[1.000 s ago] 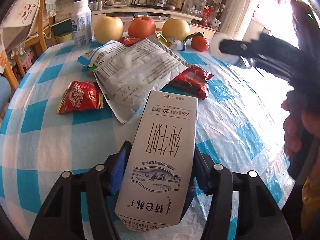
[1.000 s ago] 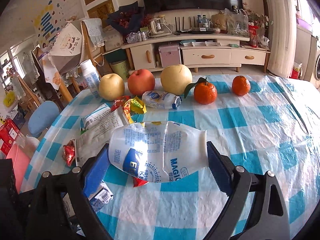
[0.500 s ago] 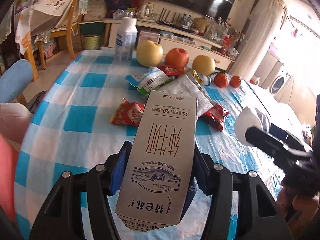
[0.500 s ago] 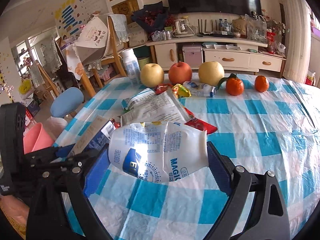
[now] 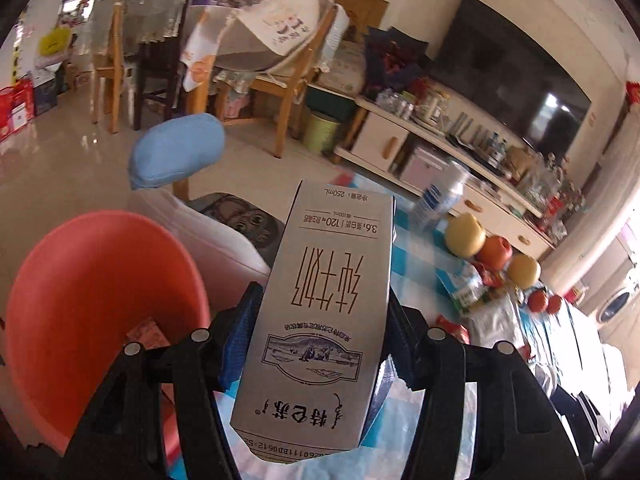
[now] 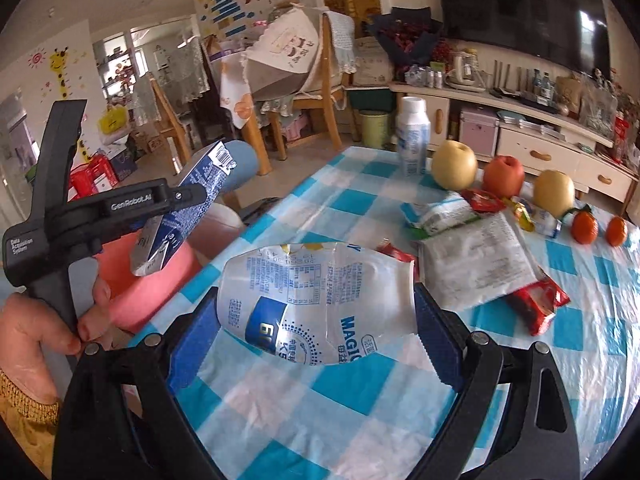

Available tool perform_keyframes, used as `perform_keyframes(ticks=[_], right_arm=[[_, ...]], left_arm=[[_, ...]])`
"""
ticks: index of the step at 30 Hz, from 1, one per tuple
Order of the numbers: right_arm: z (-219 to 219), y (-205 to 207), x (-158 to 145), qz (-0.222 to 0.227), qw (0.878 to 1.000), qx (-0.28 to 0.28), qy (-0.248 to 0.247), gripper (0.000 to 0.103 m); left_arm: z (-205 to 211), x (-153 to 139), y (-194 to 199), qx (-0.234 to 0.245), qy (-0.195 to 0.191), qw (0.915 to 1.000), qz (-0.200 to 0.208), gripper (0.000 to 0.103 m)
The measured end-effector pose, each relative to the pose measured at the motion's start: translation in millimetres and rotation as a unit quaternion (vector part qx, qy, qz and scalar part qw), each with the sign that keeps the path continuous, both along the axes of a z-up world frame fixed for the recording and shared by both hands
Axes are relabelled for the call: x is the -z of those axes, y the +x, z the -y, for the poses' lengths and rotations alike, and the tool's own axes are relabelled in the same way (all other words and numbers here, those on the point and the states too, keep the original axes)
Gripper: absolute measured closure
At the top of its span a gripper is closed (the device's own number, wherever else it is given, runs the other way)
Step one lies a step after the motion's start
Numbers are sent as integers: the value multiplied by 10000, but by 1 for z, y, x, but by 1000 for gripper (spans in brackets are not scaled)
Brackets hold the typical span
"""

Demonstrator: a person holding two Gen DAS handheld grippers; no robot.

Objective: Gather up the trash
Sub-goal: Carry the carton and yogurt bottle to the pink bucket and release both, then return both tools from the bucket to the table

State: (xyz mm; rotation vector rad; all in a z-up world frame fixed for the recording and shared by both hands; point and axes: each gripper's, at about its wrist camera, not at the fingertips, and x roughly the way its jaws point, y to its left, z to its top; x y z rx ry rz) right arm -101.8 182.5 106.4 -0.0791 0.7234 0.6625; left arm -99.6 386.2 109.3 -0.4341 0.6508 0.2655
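My left gripper (image 5: 320,336) is shut on a grey milk carton (image 5: 328,304) and holds it in the air past the table's left edge, beside a pink bin (image 5: 92,312). In the right wrist view the left gripper (image 6: 188,196) and its carton (image 6: 184,208) hang over the pink bin (image 6: 148,280). My right gripper (image 6: 316,320) is shut on a crushed white plastic bottle (image 6: 316,300) above the blue-checked table (image 6: 400,396). Red wrappers (image 6: 536,300) and a silver bag (image 6: 476,260) lie on the table.
Pears and an apple (image 6: 503,176), two tangerines (image 6: 584,226) and an upright white bottle (image 6: 413,144) stand along the table's far side. A blue-backed chair (image 5: 176,156) stands beyond the bin. Wooden chairs and a TV cabinet stand behind.
My left gripper has swung left with the carton, off the table to beside the pink bin. My right gripper has turned left with the crushed bottle.
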Motion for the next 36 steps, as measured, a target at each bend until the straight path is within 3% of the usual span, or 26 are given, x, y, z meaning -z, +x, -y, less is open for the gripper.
perform_keyframes(ticks=[4,10,17,19,20,22,28,36], right_arm=[[-62,-6,-6,65,9977,-649,-179,12],[-154,-20,-8,379,9854,-1592,-476,12],[-235,-35,19,635,9550,-2656,-1160,10],[-239,-31,26,624,9568,-2598,-1147,4],[-239,-28,28,588,9591,-2535,-1113,4],[-237,-22,30,429,9631,-2452,-1027,4],[-204,-22,28,400,9764,-1922,-906,4],[-128,-25,16,465,9909,-1183,-434,4]], left_arm=[[-56,-2,-18,-844,1,9964,-28,44],[-133,4,-56,-1951,-79,9807,-135,44],[-174,15,-70,-2251,-131,9732,-459,43],[-179,15,-69,-2431,300,9667,-746,35],[-179,14,-69,-2492,388,9645,-776,27],[-177,13,-69,-2517,391,9645,-699,21],[-167,10,-69,-2404,419,9682,-548,20],[-126,-6,-57,-2003,850,9758,212,15]])
